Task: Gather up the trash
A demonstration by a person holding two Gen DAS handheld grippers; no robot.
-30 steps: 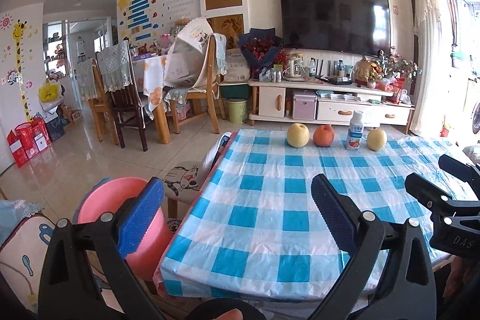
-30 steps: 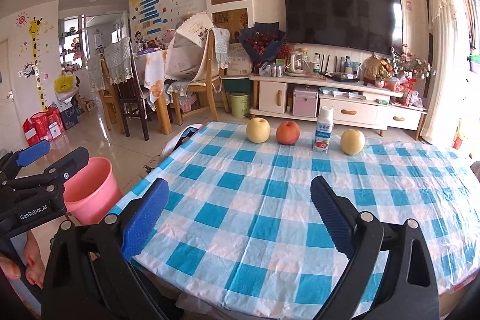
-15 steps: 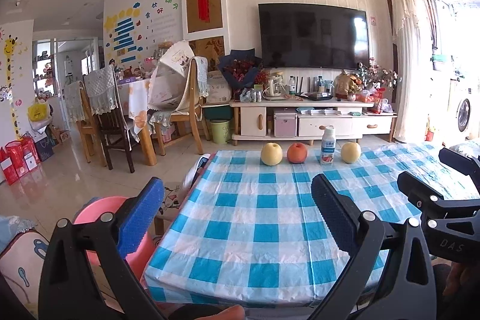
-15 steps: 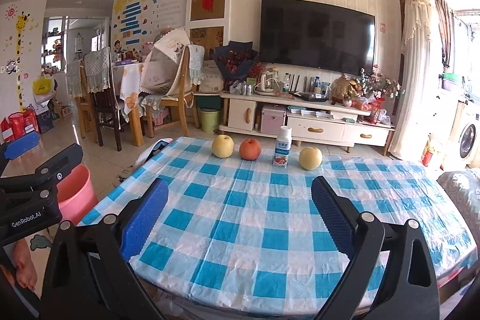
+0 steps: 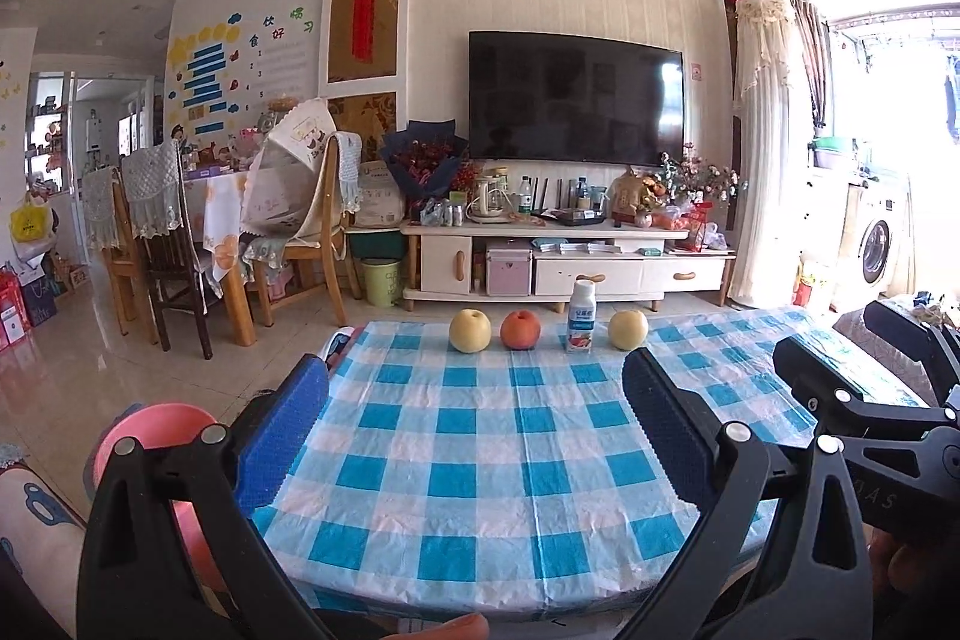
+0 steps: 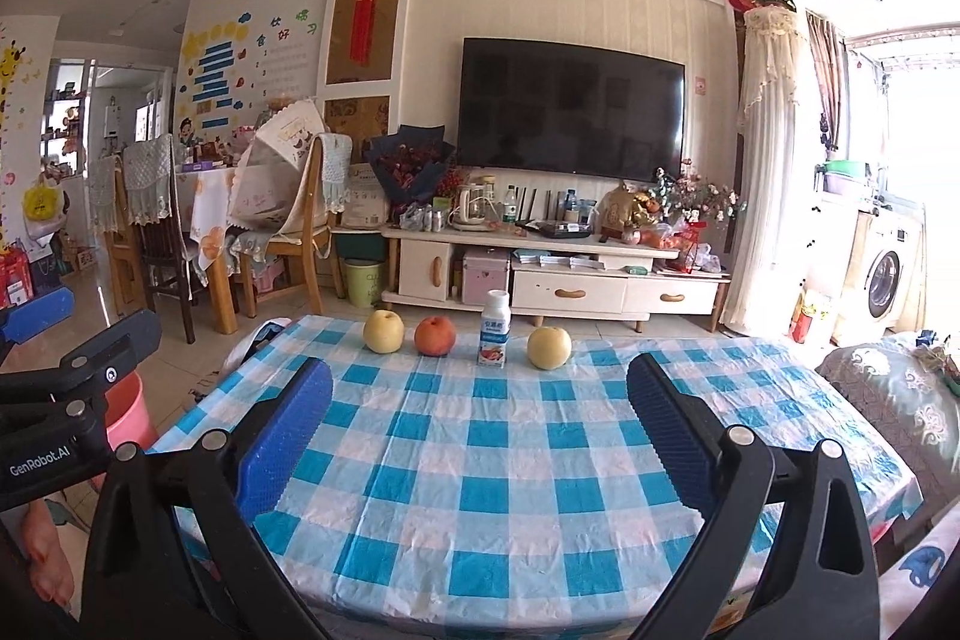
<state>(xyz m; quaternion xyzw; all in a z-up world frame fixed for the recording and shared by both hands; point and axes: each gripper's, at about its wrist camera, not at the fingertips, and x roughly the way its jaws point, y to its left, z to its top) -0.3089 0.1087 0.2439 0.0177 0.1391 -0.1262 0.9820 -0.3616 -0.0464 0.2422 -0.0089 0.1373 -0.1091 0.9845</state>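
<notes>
A small white drink bottle (image 5: pixel 581 316) (image 6: pixel 494 328) stands upright at the far edge of the blue-checked table (image 5: pixel 480 466) (image 6: pixel 510 472), in a row with a yellow apple (image 5: pixel 470 331) (image 6: pixel 384 331), a red apple (image 5: pixel 521 330) (image 6: pixel 435 336) and another yellow apple (image 5: pixel 627 330) (image 6: pixel 548 348). My left gripper (image 5: pixel 474 436) is open over the table's near edge, empty. My right gripper (image 6: pixel 480 430) is open and empty too, well short of the row. A pink bin (image 5: pixel 162 436) (image 6: pixel 127 411) stands on the floor left of the table.
Beyond the table is a white TV cabinet (image 5: pixel 564 268) under a wall TV. Wooden chairs (image 5: pixel 300 244) and a dining table stand at the back left. A small green bin (image 5: pixel 381 280) sits by the cabinet. A cushioned seat (image 6: pixel 894 400) lies right of the table.
Both views have tilted upward and pulled back a little, so the fruit row and bottle sit lower in view. Both grippers stay open and empty.
</notes>
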